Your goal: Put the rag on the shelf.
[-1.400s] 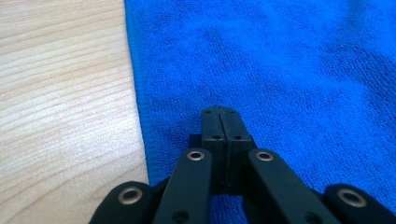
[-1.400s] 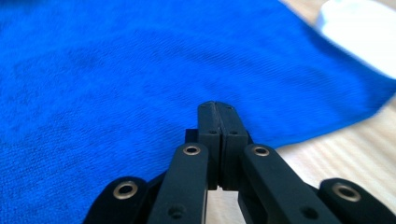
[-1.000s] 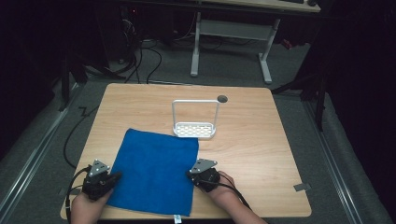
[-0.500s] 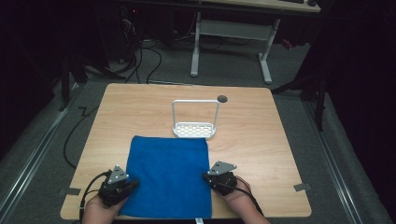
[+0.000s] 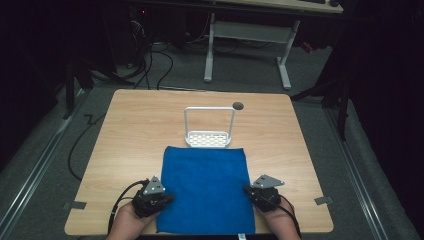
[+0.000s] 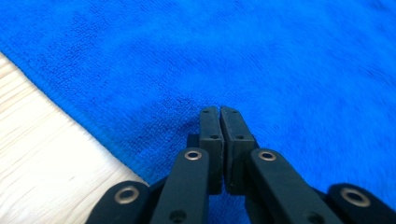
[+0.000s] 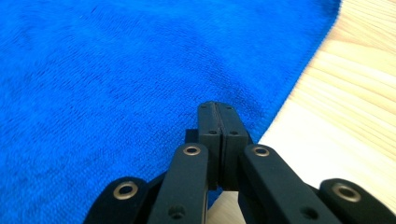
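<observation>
A blue cloth (image 5: 205,190) lies flat and square on the wooden table (image 5: 135,130), reaching its front edge. My left gripper (image 5: 167,199) sits at the cloth's left edge near the front. In the left gripper view the gripper (image 6: 219,112) has its jaws together, with a thin slit between them and the tips down in the cloth (image 6: 280,56). My right gripper (image 5: 247,190) sits at the cloth's right edge. In the right gripper view the gripper (image 7: 217,107) is tightly shut, tips in the cloth (image 7: 93,70) just inside its hem.
A white wire rack (image 5: 209,137) stands upright just beyond the cloth's far edge. A round cable hole (image 5: 238,105) lies behind it. Bare wood (image 5: 280,150) flanks the cloth on both sides. Desk legs and cables are on the dark floor beyond.
Both grippers have slid to the right along the table's front. The cloth came with them, moving right and turning from a slanted lie to a square one.
</observation>
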A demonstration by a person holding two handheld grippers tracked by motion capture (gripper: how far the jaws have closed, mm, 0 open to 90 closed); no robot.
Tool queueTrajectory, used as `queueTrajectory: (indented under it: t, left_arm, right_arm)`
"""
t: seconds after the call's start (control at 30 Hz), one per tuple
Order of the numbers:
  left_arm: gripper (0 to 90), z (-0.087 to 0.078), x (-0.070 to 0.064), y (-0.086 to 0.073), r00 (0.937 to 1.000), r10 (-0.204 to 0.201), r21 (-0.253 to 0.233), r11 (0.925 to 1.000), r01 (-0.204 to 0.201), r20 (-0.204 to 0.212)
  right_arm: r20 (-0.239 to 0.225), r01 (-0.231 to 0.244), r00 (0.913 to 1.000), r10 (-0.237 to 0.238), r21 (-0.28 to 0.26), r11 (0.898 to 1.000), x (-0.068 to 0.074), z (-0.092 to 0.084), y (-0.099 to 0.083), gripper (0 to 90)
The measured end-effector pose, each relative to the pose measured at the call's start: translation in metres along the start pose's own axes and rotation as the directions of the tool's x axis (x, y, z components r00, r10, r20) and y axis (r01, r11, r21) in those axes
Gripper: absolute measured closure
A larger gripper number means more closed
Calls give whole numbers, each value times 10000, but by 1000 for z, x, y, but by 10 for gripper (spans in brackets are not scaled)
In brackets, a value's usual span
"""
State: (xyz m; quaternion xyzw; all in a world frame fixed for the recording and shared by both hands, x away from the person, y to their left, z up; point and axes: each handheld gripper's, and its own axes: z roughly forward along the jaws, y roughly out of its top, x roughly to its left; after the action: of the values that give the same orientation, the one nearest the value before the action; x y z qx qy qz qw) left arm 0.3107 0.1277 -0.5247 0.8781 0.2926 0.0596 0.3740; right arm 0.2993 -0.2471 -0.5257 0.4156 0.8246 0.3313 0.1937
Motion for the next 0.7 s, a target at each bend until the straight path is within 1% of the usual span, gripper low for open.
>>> queueTrajectory:
  t: [0.03, 0.07, 0.13, 0.2, 0.33, 0.43, 0.47, 0.5, 0.57, 0.67, 0.7]
  left_arm:
    - [881, 0, 0, 0, 10000, 0, 0, 10000, 0, 0]
    - [880, 1, -3, 1, 9999, 88, -4, 10000, -88, 52]
    - [877, 2, -4, 1, 9999, 143, -21, 9999, -143, 36]
    - [871, 2, -4, 0, 9999, 98, -84, 9999, -98, 57]
    - [865, 1, -6, -2, 10000, 93, -209, 9997, -93, -16]
    - [861, 1, -7, -3, 9999, 74, -238, 9997, -76, -80]
    - [849, 1, -7, -4, 10000, 22, -298, 9996, -24, -66]
    - [837, 1, -7, -4, 10000, -85, -323, 9994, 86, 40]
    - [784, 0, -5, -5, 9987, -479, -522, 9974, 487, 179]
    - [753, -7, 1, -6, 9966, -756, -1085, 9915, 716, -335]
    - [741, -10, 4, -6, 9942, -921, -1323, 9876, 842, -549]
  right_arm:
    - [0, 0, 10000, 0, 0, 10000, 0, 0, 0, 900]
    - [53, -256, 9997, 256, -15, 9997, -7, -2, -3, 900]
    - [116, -348, 9993, 349, -11, 9994, -11, -3, -3, 900]
    - [75, -426, 9991, 426, 9, 9991, -13, -3, -3, 900]
    - [133, -275, 9995, 274, 74, 9996, -12, -2, -1, 900]
    - [114, -250, 9996, 249, 115, 9996, -12, -1, 0, 900]
    - [86, -204, 9998, 203, 135, 9997, -13, 0, 2, 899]
    - [105, -211, 9997, 210, 133, 9997, -12, 1, 2, 891]
    - [43, -158, 9999, 158, -49, 9999, -12, 1, 4, 870]
    - [-44, -133, 9999, 132, -311, 9994, -10, 2, 7, 852]
    - [-53, -99, 9999, 98, -341, 9994, -9, 2, 8, 847]
